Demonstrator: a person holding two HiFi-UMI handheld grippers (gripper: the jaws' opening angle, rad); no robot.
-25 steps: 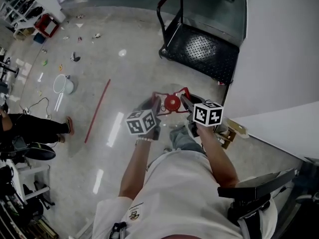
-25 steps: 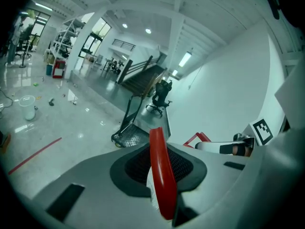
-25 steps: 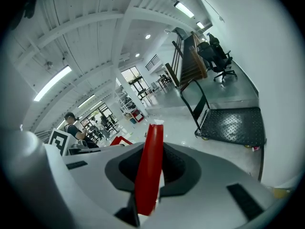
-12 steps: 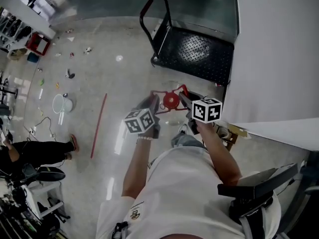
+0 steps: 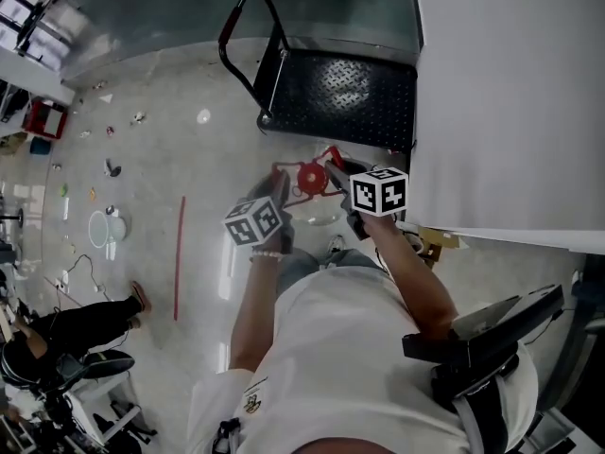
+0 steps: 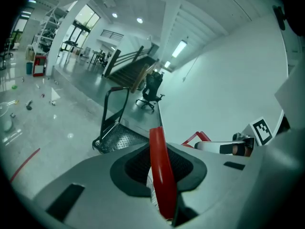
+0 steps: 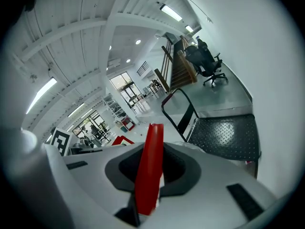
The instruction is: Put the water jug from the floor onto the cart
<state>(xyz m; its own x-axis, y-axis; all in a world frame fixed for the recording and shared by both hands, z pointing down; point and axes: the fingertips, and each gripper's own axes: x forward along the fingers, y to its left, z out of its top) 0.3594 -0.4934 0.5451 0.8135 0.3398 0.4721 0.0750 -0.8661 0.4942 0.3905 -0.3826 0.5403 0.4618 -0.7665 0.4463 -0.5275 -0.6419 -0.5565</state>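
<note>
Water jug [image 5: 307, 175] now carried closer to cart [image 5: 345, 88] (deck not yet reached); red handle [image 6: 159, 171] clamped by left hand-held gripper [image 5: 276, 185] and right hand-held gripper [image 5: 333, 173].

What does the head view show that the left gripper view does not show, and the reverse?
Only the head view: the person's white shirt, the round red cap of the clear water jug, and a red stripe on the floor. Only the left gripper view: the left gripper's jaws closed on the red plastic handle, and a dark staircase behind. Both: the black flat cart with its patterned metal deck and looped handle.
</note>
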